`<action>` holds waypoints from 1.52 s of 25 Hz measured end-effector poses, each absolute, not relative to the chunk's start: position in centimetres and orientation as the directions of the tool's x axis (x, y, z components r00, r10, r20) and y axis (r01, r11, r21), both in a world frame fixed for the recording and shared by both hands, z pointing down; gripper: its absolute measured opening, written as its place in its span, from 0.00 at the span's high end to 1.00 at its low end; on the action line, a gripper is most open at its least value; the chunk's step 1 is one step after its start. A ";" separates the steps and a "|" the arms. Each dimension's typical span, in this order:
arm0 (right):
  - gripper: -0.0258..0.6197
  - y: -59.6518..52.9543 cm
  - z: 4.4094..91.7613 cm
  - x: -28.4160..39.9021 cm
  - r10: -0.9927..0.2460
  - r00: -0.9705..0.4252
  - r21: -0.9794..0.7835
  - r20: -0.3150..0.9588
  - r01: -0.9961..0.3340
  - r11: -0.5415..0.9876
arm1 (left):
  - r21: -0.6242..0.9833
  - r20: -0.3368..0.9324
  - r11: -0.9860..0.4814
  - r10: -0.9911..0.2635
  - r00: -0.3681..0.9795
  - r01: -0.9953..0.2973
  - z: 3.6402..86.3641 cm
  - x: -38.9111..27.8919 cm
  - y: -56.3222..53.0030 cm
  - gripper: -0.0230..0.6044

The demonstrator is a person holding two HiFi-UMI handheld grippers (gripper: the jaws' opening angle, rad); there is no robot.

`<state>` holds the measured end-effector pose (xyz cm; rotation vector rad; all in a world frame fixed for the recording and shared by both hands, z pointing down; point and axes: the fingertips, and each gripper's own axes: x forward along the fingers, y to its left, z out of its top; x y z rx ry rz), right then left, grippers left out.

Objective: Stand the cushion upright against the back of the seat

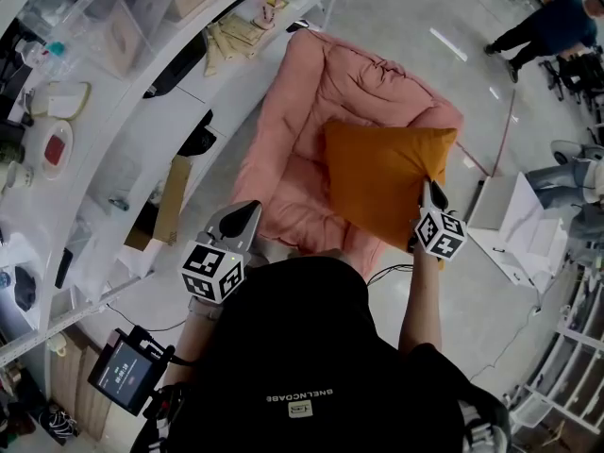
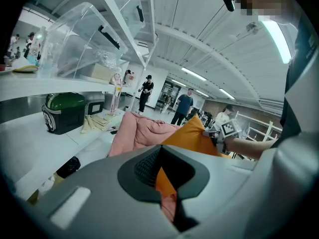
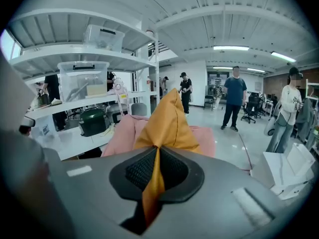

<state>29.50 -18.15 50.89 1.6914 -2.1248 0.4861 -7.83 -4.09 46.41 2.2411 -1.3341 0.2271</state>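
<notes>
**A:** What is each set of fingers doing, closest first?

**B:** The right gripper has its fingers clamped on a thin fold of the orange cushion. The fabric runs straight up between the pads and fans out just past the tips. The left gripper holds nothing. Its fingers stand a narrow slit apart, with the cushion ahead of them and to their right, not touching.

**A:** And the cushion itself?

**B:** It hangs tilted from that one pinch at its right edge, over the pink floor seat. The seat's backrest lies beyond the fingertips. I cannot tell whether the cushion's lower edge rests on the seat.

**A:** What could go wrong?

**B:** I think the pinch is the weak point. It takes only a little cover fabric at one edge, so the fold may slip out, or the cushion may swing and flop flat. The backrest looks soft and rumpled. Without the left fingers steadying the other side, the cushion could slide down after release.

**A:** What does one view add?

**B:** The right gripper view shows the fold between the pads, which the marker cube covers in the head view. Only the head view shows the whole cushion and seat. The left gripper view catches the right hand at the cushion's far side.
</notes>
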 end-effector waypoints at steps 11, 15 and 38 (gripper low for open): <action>0.93 -19.4 41.1 27.8 -0.870 -0.269 0.077 0.414 -0.942 0.328 | 0.358 0.356 -0.424 -0.762 0.541 -0.832 46.2 -10.1 -3.7 0.94; 0.93 -20.2 37.1 26.9 -0.874 -0.277 0.131 0.400 -0.926 0.354 | 0.375 0.345 -0.438 -0.752 0.562 -0.817 46.0 -12.3 -3.1 0.94; 0.92 -27.9 33.4 24.3 -0.781 -0.388 0.341 0.490 -0.739 0.581 | 0.392 0.343 -0.321 -0.818 0.461 -0.862 46.7 -15.7 -3.1 0.94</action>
